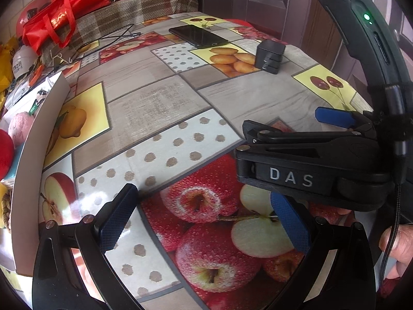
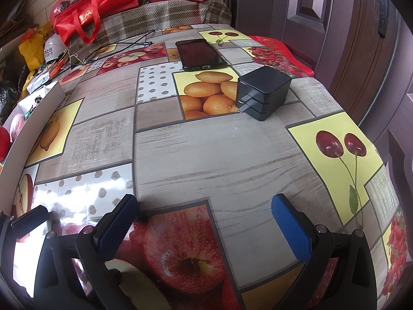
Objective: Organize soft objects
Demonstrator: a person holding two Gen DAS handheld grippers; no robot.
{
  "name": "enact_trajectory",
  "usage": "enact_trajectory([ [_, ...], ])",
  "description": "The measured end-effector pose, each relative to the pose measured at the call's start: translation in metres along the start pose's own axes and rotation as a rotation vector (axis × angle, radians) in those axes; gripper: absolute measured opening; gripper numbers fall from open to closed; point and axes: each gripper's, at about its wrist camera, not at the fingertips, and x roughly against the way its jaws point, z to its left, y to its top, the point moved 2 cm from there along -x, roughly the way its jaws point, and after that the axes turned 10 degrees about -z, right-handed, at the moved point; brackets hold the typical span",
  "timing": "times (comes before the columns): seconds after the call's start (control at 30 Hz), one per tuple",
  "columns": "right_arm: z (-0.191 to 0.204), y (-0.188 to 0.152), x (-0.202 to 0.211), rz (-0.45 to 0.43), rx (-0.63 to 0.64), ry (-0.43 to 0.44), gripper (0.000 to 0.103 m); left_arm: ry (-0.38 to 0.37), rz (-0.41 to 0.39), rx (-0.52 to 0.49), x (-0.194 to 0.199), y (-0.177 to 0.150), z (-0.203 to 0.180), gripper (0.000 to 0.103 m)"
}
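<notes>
A white box [image 1: 38, 129] stands at the table's left edge. It holds soft toys: a red plush [image 1: 5, 152], a pink ball [image 1: 20, 126] and a bit of yellow below them. In the right wrist view the white box [image 2: 38, 108] and the pink ball [image 2: 18, 124] show at far left. My left gripper [image 1: 204, 219] is open over the fruit-print tablecloth [image 1: 155, 108], just right of the box, with nothing between its fingers. My right gripper [image 2: 206, 222] is also open and empty, hovering beside it; from the left wrist view the right gripper [image 1: 282, 120] is seen side-on.
A black phone [image 2: 201, 54] and a black charger block [image 2: 263, 93] lie at the far right of the table, and a thin cable [image 2: 129, 44] lies at the far left. A red bag [image 2: 95, 5] sits on a checked cushion behind. A hand [image 1: 397, 248] grips the right tool.
</notes>
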Motion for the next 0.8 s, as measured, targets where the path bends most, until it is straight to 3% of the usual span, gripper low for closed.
enact_trajectory([
  [0.2,-0.029,-0.007,0.009,0.007,-0.073,-0.066,0.103,-0.116,0.003,-0.149,0.006,-0.005,-0.04,0.103],
  [0.8,-0.034,-0.005,0.007,0.011,-0.075,-0.095,0.103,-0.126,0.005,-0.139,0.007,-0.005,-0.04,0.102],
])
